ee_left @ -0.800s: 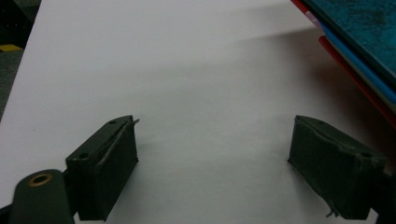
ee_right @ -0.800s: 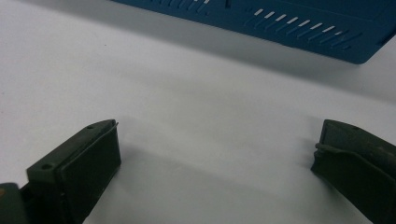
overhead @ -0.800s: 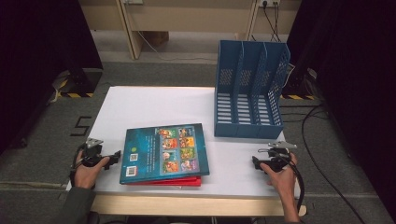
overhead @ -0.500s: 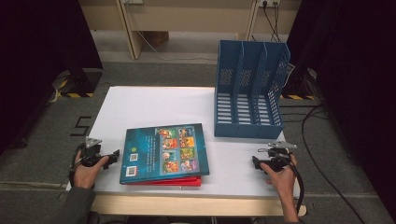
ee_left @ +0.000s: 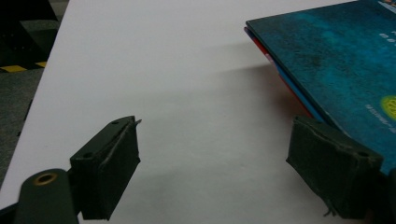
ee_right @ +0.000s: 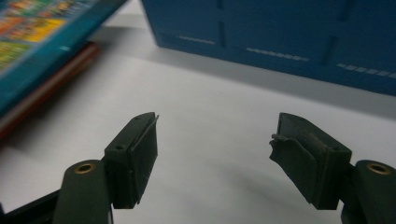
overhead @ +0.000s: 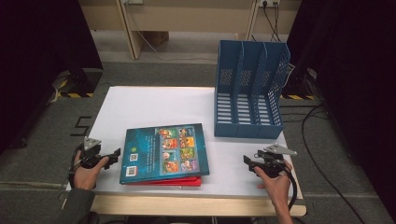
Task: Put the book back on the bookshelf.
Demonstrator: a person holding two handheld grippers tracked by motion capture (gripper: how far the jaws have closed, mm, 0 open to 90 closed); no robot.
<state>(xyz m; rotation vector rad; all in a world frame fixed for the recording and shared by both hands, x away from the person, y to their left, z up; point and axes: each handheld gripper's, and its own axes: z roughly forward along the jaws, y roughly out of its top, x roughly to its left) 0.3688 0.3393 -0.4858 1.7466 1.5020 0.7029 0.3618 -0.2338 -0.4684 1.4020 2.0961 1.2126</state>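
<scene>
book stack [overhead: 163, 155] | blue file rack [overhead: 250, 91] behind-right | table [overhead: 154, 105] between bare

light: bright table [overhead: 154, 109], dark surround — shadows: soft — focus: book [ee_right: 42, 28] blurred

The left gripper [ee_left: 215, 172] is hovering low over the white desk [ee_left: 187, 70], its two black fingers [ee_left: 109, 170] standing wide apart with bare desk between them. A teal book [ee_left: 341, 56] is lying at the upper right on a red book [ee_left: 289, 88], its near edge passing just behind the right-hand finger.
</scene>
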